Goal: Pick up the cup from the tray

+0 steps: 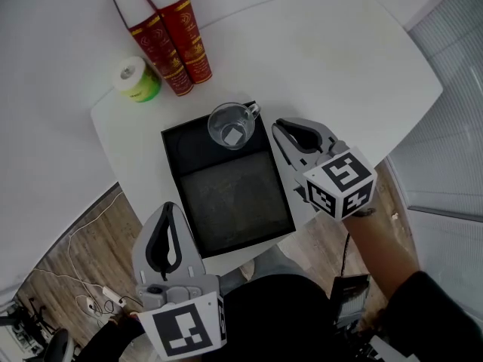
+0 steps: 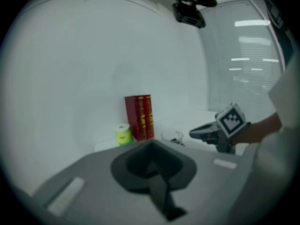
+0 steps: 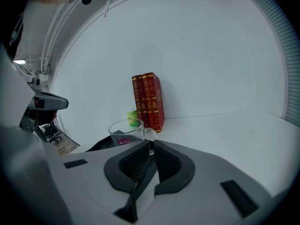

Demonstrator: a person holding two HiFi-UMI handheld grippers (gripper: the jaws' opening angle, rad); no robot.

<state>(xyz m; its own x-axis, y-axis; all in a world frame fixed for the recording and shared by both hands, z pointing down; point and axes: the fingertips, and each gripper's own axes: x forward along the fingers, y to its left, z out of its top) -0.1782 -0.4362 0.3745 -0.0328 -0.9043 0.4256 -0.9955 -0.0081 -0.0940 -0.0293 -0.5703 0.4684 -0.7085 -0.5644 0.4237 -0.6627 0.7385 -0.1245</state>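
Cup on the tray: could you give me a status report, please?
Left tongs shut, held back. Right tongs shut, tips just short of cup handle. Cup upright in tray, ungrasped. Path clear.

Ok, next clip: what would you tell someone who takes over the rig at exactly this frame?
Left gripper: shut, empty, held by the near left corner of the tray.
Right gripper: shut, empty, just right of the cup, with its tips aimed at the cup's handle but not touching it.
Cup: clear glass, upright at the far end of the black tray, with its handle turned towards the right gripper.
Done: the approach only. The cup is not yet gripped or lifted.
Left: probably open the right gripper, close it on the handle or rim, and lift the cup clear of the tray.
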